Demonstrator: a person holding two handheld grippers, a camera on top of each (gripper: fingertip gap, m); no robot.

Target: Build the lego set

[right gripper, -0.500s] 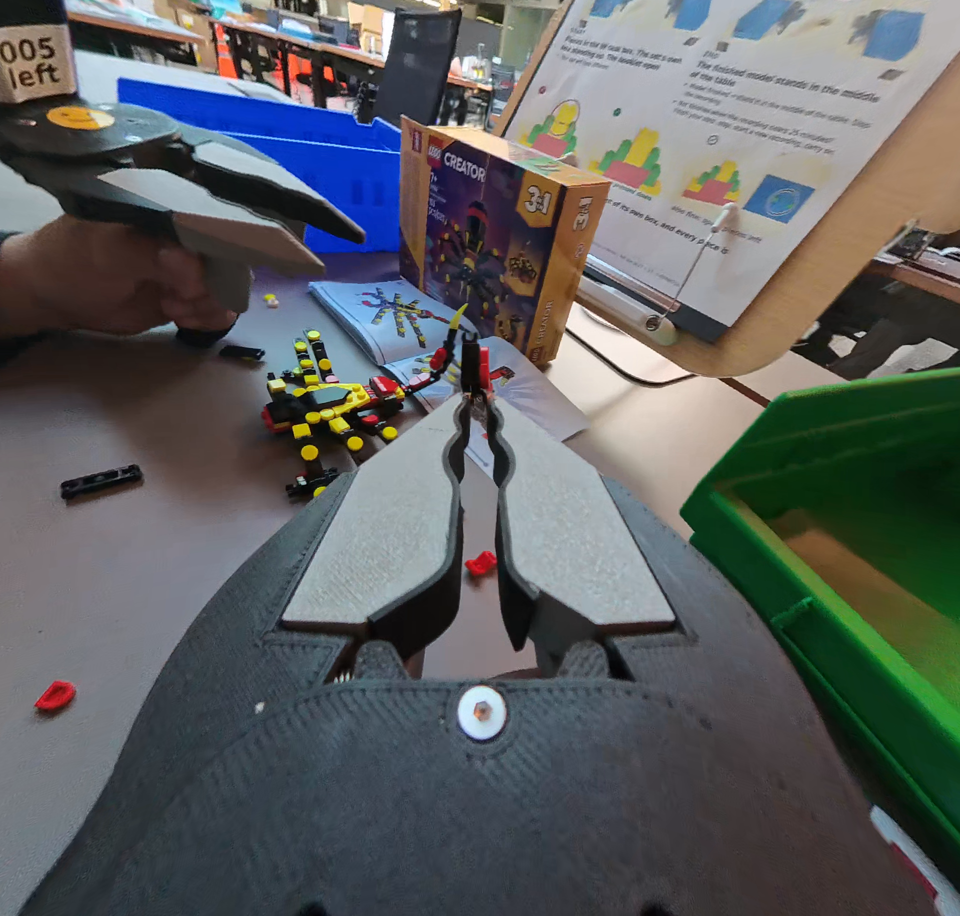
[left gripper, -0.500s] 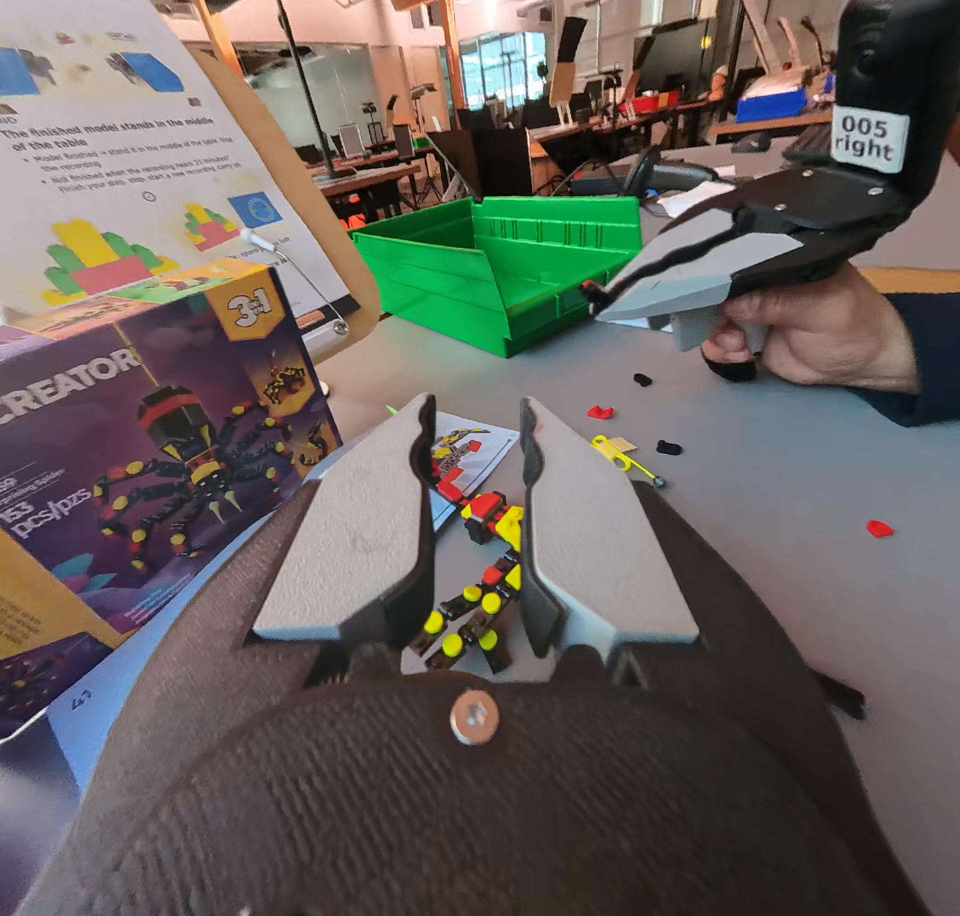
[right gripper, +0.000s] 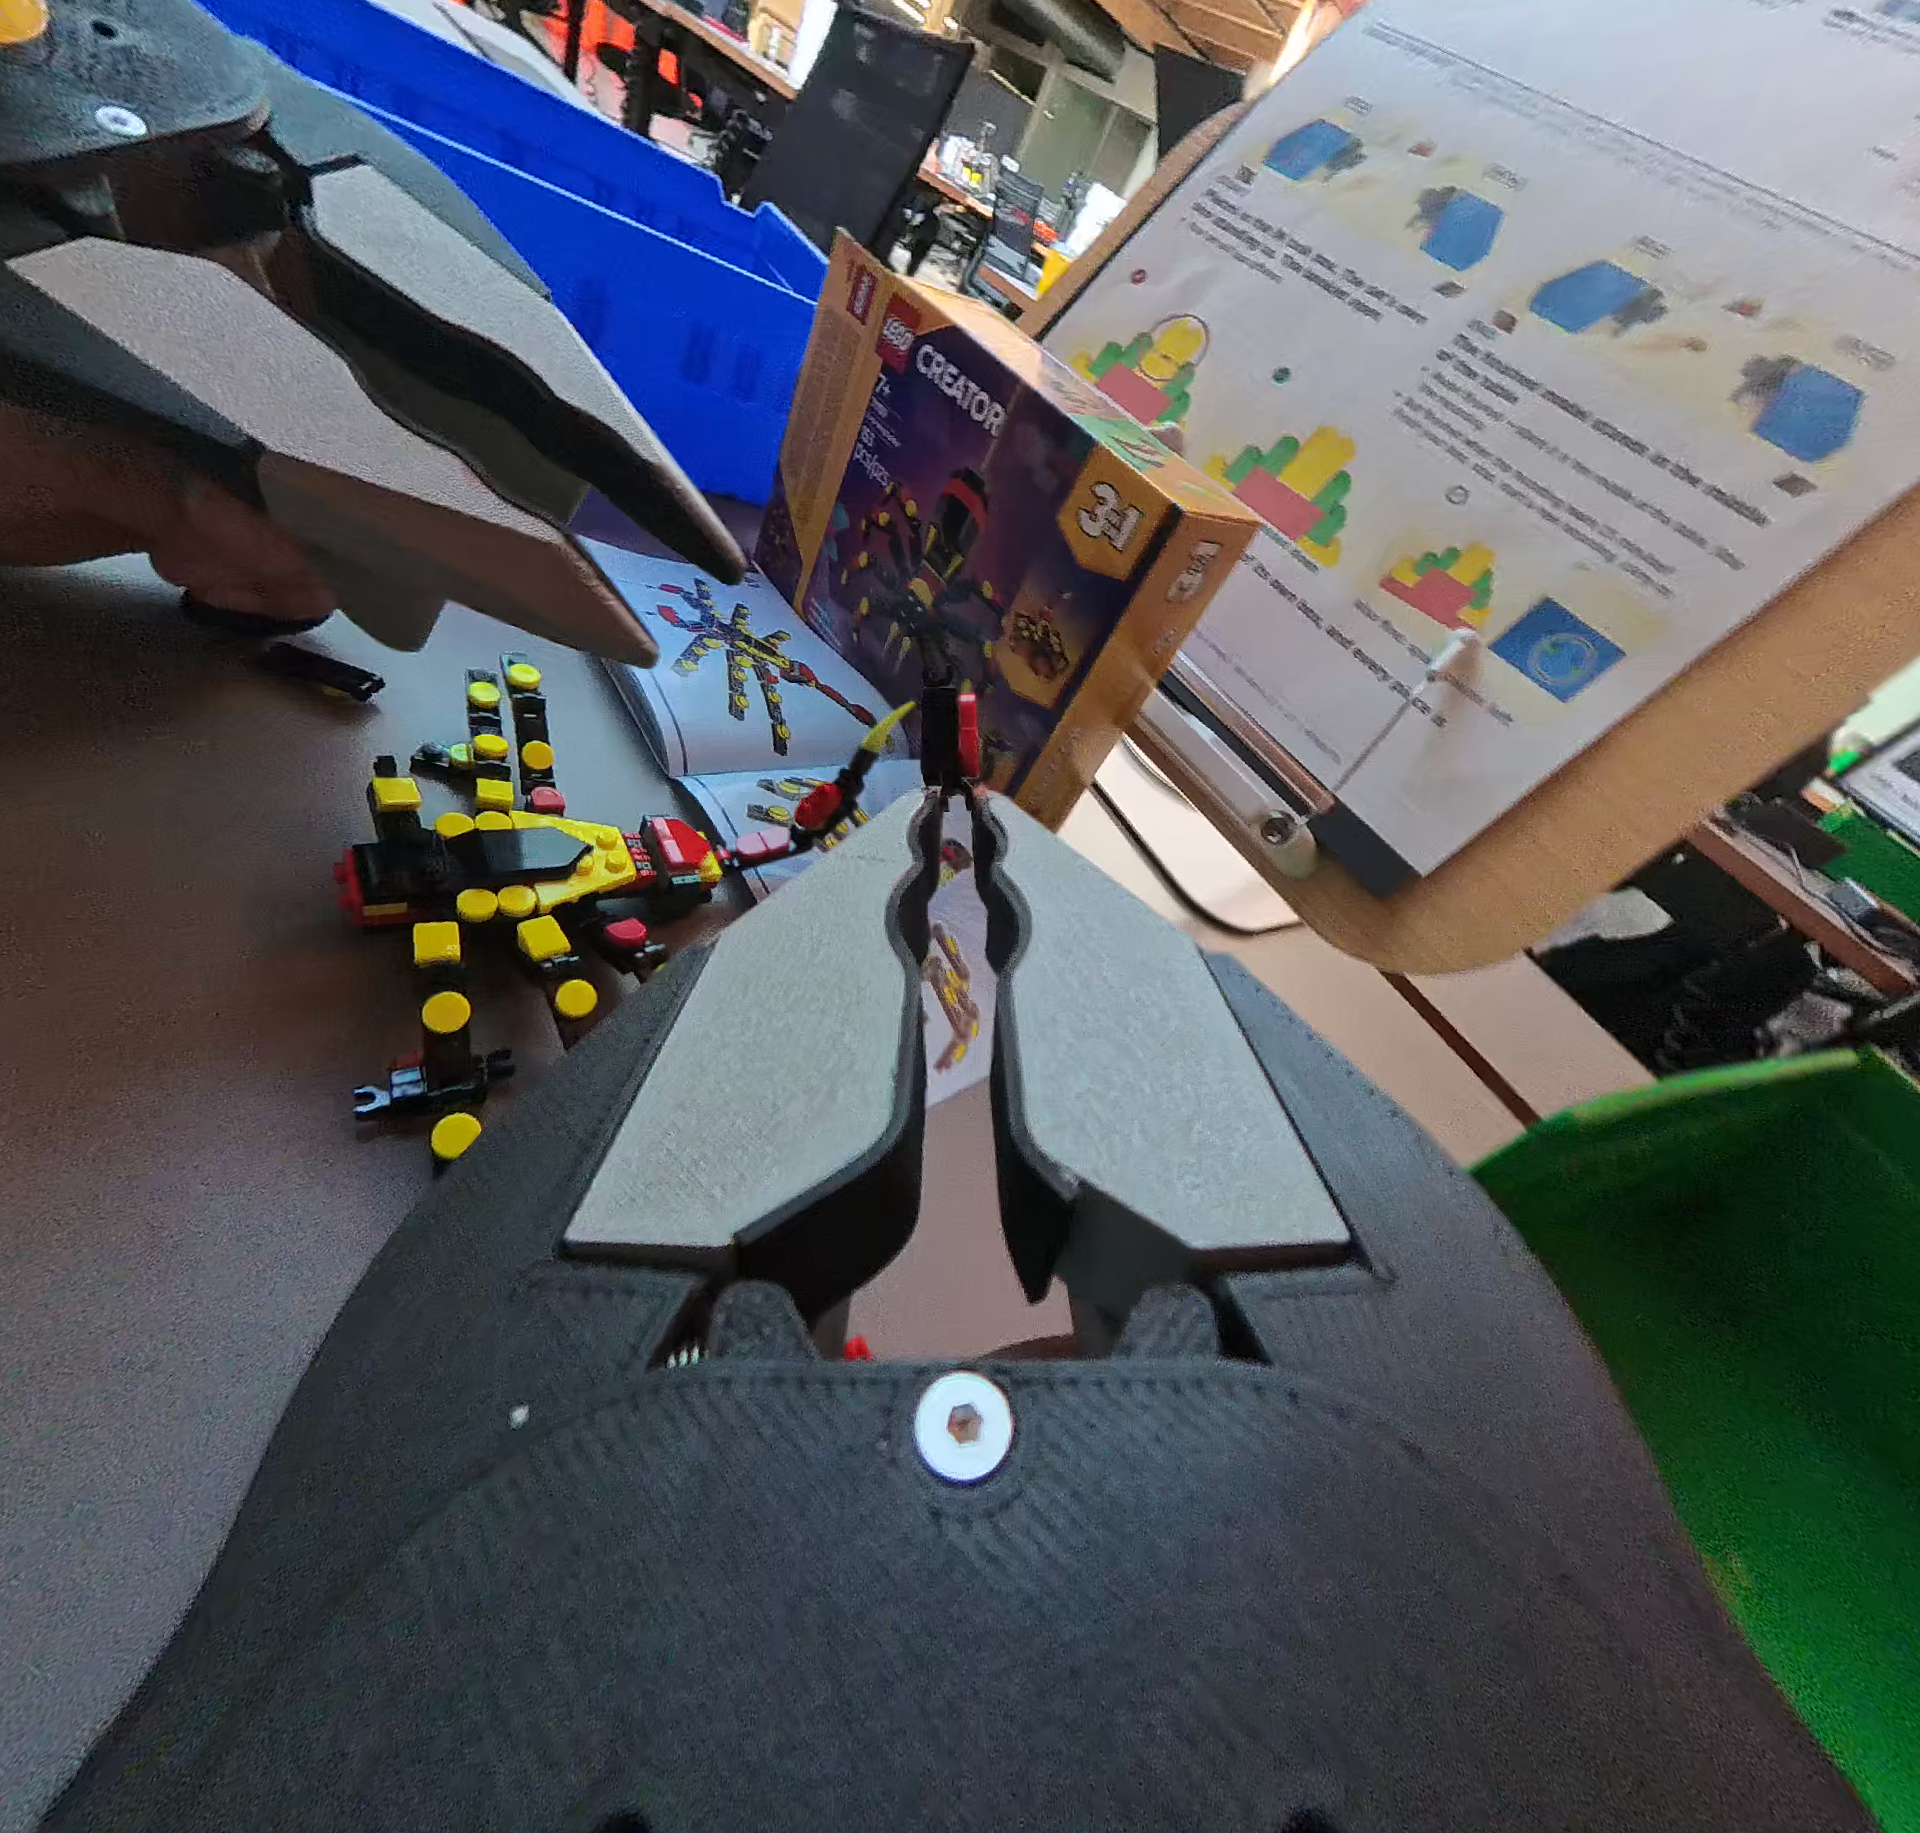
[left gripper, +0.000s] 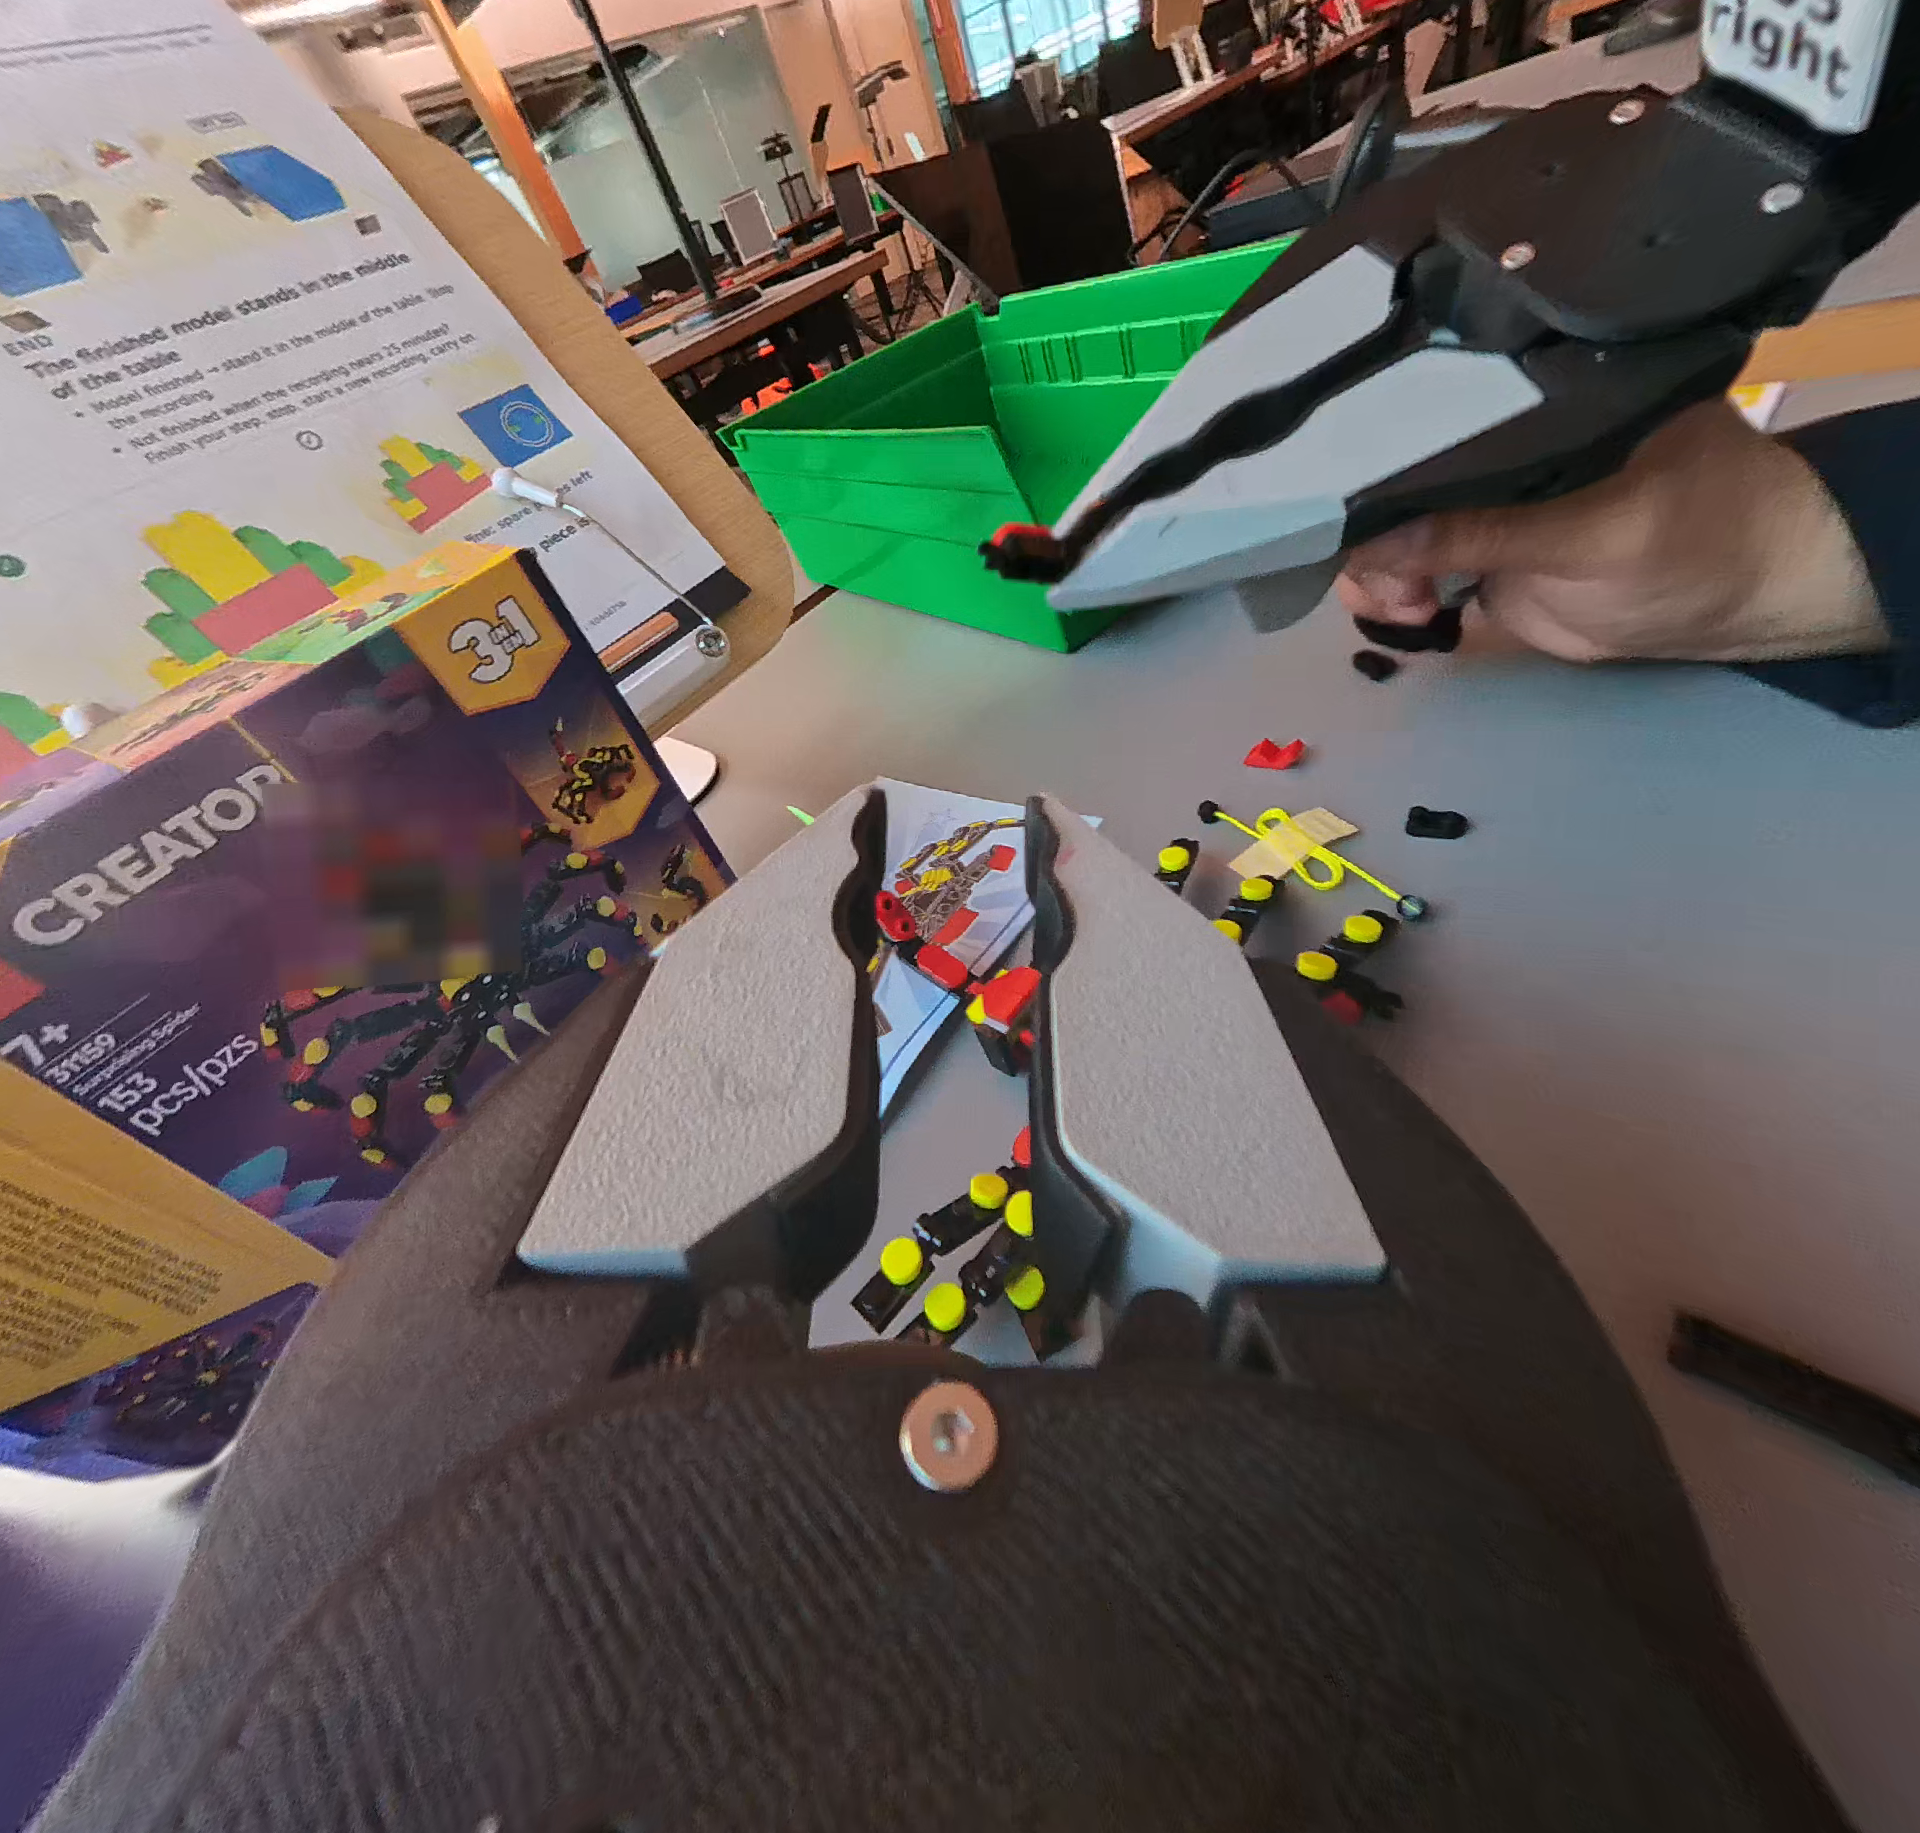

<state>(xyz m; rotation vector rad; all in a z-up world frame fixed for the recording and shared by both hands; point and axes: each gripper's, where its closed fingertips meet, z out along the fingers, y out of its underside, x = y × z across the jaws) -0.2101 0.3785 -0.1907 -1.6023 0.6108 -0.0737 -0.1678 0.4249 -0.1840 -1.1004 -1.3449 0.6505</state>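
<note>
The right gripper is clamped on a small black-and-red lego piece, held above the desk in front of the set's box. The left gripper hangs over the partly built black, yellow and red spider model, its jaws apart and holding nothing. The model lies flat on the desk beside the open instruction booklet, which sits against the upright box. Loose bits are scattered nearby: a red piece, a small black piece, a yellow string part and a black bar. A wooden stand with a printed sheet rises behind the box. A blue bin stands at the far side, contents hidden; the green bin sits beyond the loose pieces, and the inside that shows is bare.
</note>
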